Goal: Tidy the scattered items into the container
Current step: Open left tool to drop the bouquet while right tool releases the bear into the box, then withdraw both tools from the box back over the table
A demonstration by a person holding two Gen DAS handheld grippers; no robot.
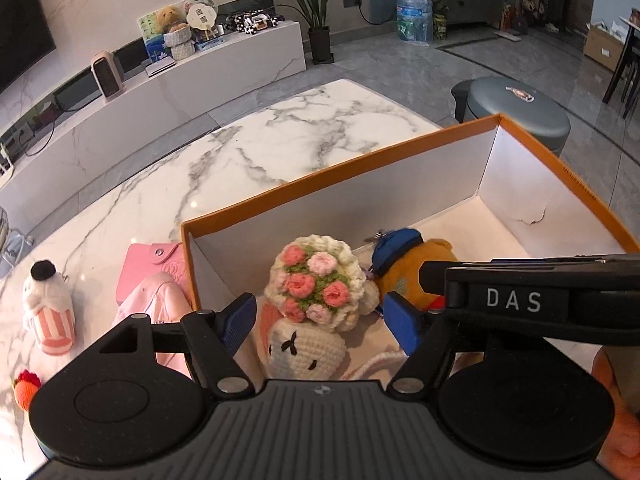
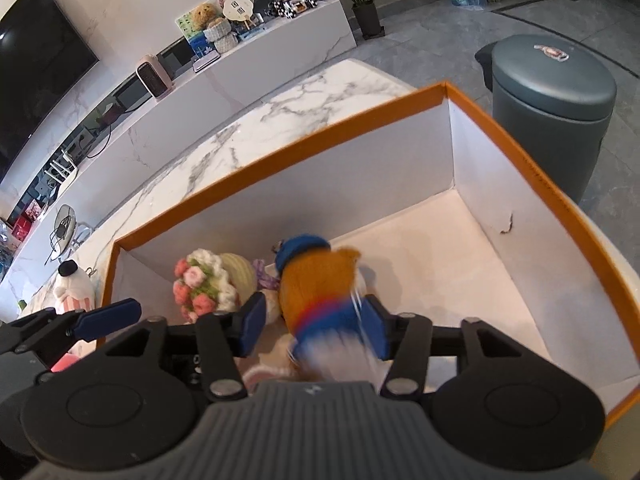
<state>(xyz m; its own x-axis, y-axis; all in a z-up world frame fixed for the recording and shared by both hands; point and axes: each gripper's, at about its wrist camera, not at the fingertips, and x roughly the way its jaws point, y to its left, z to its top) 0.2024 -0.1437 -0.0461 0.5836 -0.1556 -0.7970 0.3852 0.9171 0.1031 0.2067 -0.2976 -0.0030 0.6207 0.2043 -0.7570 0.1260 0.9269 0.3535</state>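
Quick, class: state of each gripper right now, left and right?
Left gripper: open, empty, over the crochet bouquet in the box.
Right gripper: open; the blurred orange plush sits between its fingers, apparently just let go.

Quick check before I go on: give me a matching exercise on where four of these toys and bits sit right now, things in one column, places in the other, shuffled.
Things:
1. crochet bouquet
2. orange bear
3. pink wallet
4. popcorn toy

Places:
A. on the marble table, against the outside of the box's left wall
B. between the open right tongs, inside the box
C. on the table, far left, apart from the box
D. inside the orange box, just ahead of the open left tongs

Pairs: 1-D, 2-B, 3-A, 4-C
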